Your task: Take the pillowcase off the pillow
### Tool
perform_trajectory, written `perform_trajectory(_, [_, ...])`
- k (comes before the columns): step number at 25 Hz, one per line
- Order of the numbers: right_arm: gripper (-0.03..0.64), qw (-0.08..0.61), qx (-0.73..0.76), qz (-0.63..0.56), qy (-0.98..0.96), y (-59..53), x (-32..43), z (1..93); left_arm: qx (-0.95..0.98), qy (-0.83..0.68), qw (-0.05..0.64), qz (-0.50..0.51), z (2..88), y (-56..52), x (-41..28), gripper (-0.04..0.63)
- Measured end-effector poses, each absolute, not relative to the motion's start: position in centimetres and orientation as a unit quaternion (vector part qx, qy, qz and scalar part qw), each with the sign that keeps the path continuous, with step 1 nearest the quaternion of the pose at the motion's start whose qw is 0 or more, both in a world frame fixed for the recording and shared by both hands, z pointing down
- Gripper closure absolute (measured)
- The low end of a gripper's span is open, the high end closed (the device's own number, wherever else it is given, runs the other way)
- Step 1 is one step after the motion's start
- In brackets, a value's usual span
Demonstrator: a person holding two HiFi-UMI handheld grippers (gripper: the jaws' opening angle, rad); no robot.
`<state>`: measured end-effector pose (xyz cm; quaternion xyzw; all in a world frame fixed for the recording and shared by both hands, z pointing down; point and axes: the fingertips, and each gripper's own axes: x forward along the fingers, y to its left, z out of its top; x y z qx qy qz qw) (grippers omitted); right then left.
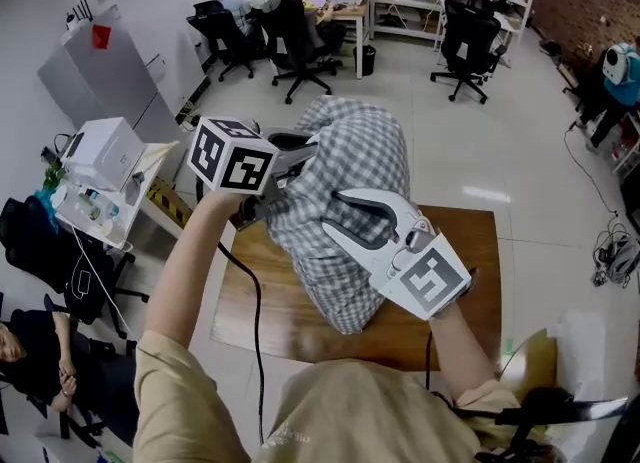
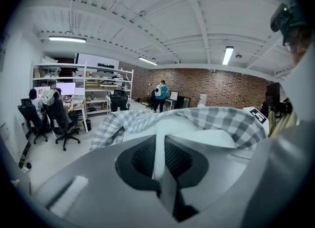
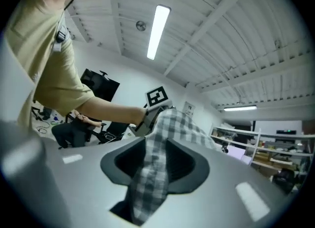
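The pillowcase (image 1: pixel 352 176), a grey and white check, is still on the pillow (image 2: pixel 197 137) for most of its length, and the whole bundle hangs in the air above the wooden table (image 1: pixel 472 251), held between the person's two hands and touching nothing else that I can see. The left gripper (image 1: pixel 288 173) comes in from the far left side, and its fingers (image 2: pixel 98 182) are pressed together on a fold of the pillow's plain white cloth where the check has been pulled back. The right gripper (image 1: pixel 340 217) sits on the near side, its fingers (image 3: pixel 78 182) pinched on a strip of the checked pillowcase that runs straight between them.
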<state>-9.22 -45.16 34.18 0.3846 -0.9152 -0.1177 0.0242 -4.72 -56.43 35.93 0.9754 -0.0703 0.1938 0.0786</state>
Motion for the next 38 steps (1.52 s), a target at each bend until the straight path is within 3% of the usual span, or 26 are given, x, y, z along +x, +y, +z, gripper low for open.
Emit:
perform_trajectory(5, [0.598, -0.004, 0.389, -0.102, -0.916, -45.2, -7.7, 36.7, 0.975, -0.080, 0.093, 0.186, 36.3, -56.9, -5.3, 0.575])
perform_trajectory(9, [0.615, 0.020, 0.366, -0.151, -0.918, -46.7, -7.0, 41.9, 0.976, -0.094, 0.119, 0.156, 36.0, -58.4, -7.0, 0.575])
perform_trajectory(14, [0.615, 0.135, 0.396, -0.060, -0.907, -49.8, -4.8, 57.0, 0.976, -0.109, 0.148, 0.116, 35.7, -60.2, -9.5, 0.578])
perform_trajectory(16, [0.615, 0.138, 0.385, -0.019, -0.912, -50.0, -4.0, 60.3, 0.978, -0.097, 0.147, 0.116, 36.3, -59.9, -9.8, 0.578])
perform_trajectory(20, [0.594, 0.008, 0.320, 0.047, -0.946, -47.5, -2.7, 55.7, 0.983, -0.065, 0.147, 0.089, 36.1, -58.2, -10.6, 0.578])
perform_trajectory(22, [0.486, -0.040, 0.293, 0.049, -0.954, -46.1, -1.2, 51.9, 0.985, -0.051, 0.146, 0.072, 35.3, -57.0, -10.7, 0.578])
perform_trajectory(24, [0.428, -0.080, 0.281, 0.033, -0.956, -44.9, 1.2, 47.8, 0.988, -0.036, 0.131, 0.072, 34.8, -55.3, -10.2, 0.578])
perform_trajectory(29, [0.443, -0.195, 0.326, 0.005, -0.925, -46.2, 8.8, 38.3, 0.992, -0.001, 0.088, 0.086, 34.0, -51.0, -8.5, 0.578])
perform_trajectory(38, [0.449, -0.128, 0.326, 0.074, -0.934, -56.6, 6.7, 35.9, 0.994, 0.041, 0.052, 0.090, 32.7, -45.0, -6.9, 0.578])
